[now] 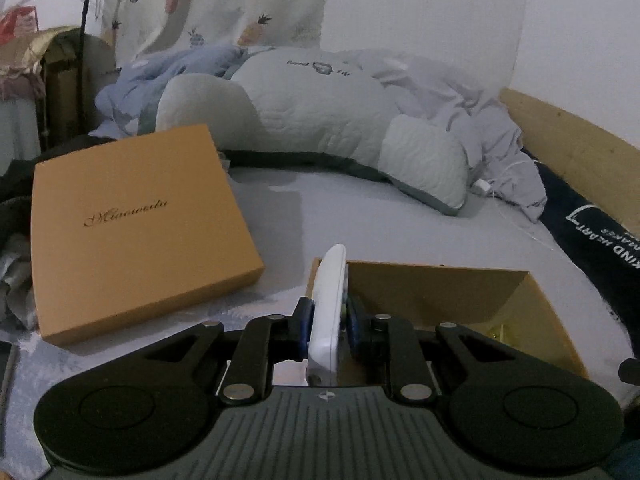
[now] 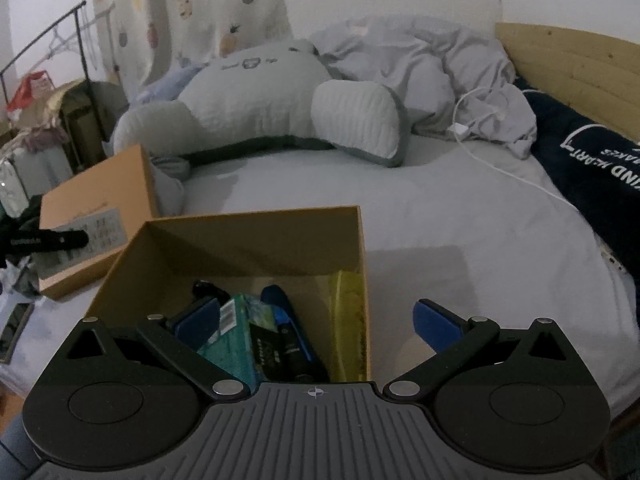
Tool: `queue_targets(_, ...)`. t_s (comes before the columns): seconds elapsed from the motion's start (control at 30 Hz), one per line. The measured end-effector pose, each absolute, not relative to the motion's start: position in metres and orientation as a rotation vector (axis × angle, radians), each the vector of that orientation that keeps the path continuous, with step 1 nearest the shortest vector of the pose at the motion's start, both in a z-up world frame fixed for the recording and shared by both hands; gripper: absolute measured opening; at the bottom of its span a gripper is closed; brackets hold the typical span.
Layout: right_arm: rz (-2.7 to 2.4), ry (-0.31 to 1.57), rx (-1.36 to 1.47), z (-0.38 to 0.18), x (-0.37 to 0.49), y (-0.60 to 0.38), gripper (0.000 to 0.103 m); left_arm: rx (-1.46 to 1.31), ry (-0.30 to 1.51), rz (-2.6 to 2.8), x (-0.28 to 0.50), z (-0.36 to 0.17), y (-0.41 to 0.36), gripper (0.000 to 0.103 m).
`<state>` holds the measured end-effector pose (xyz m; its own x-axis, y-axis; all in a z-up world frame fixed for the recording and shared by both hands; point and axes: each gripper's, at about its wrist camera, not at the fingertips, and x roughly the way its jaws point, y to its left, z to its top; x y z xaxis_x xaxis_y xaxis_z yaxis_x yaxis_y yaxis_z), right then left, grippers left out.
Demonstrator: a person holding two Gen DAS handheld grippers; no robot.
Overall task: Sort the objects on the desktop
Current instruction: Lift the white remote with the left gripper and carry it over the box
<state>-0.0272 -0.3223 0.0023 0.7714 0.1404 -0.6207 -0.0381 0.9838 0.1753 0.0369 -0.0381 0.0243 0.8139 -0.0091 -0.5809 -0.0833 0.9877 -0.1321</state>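
White remote (image 1: 329, 312), slim, stiff and probably light, stands on edge, clamped near its lower half between the blue pads of the left gripper (image 1: 327, 326), above the near-left corner of the open cardboard box (image 1: 440, 284). Its smooth shell may slip; a mid-body hold suits it. The right gripper (image 2: 316, 320) is spread wide, holding nothing, over the box contents. Surface: a grey bedsheet (image 2: 460, 232); box lid (image 1: 136, 232) lies beside it, cushion (image 1: 304, 108) behind.

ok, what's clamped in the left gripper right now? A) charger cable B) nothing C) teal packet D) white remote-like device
D: in the left wrist view the left gripper has its blue pads pressed on both sides of a slim white remote-like device, held on edge beside the open box.
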Motion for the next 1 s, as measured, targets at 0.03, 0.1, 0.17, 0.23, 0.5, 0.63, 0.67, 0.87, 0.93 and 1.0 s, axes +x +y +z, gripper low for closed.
queue_targets(0.03,0.096,0.683,0.157,0.002,-0.028,-0.323,0.103,-0.150,0.618,0.035,0.036,0.026,-0.042,0.021)
queue_targets(0.1,0.092,0.684,0.158,0.002,-0.029,-0.324,0.103,-0.147,0.611,0.026,0.036,0.029,-0.049,0.021)
queue_targets(0.17,0.088,0.684,0.160,0.002,-0.029,-0.326,0.103,-0.146,0.605,0.013,0.036,0.031,-0.057,0.021)
queue_targets(0.23,0.084,0.682,0.163,0.003,-0.030,-0.328,0.103,-0.144,0.600,-0.001,0.036,0.033,-0.065,0.021)
queue_targets(0.5,0.077,0.682,0.168,0.003,-0.034,-0.334,0.103,-0.136,0.613,-0.032,0.039,0.027,-0.097,0.021)
queue_targets(0.63,0.078,0.681,0.164,0.003,-0.037,-0.335,0.103,-0.139,0.636,-0.034,0.043,0.017,-0.109,0.021)
queue_targets(0.67,0.078,0.682,0.163,0.003,-0.037,-0.336,0.103,-0.139,0.643,-0.033,0.043,0.014,-0.111,0.021)
queue_targets(0.87,0.080,0.686,0.150,0.002,-0.037,-0.337,0.103,-0.140,0.688,-0.022,0.046,-0.004,-0.120,0.021)
queue_targets(0.93,0.081,0.686,0.149,0.002,-0.037,-0.338,0.103,-0.136,0.700,-0.013,0.047,-0.009,-0.120,0.021)
queue_targets(1.0,0.081,0.688,0.148,0.002,-0.037,-0.339,0.103,-0.137,0.709,0.001,0.049,-0.013,-0.121,0.021)
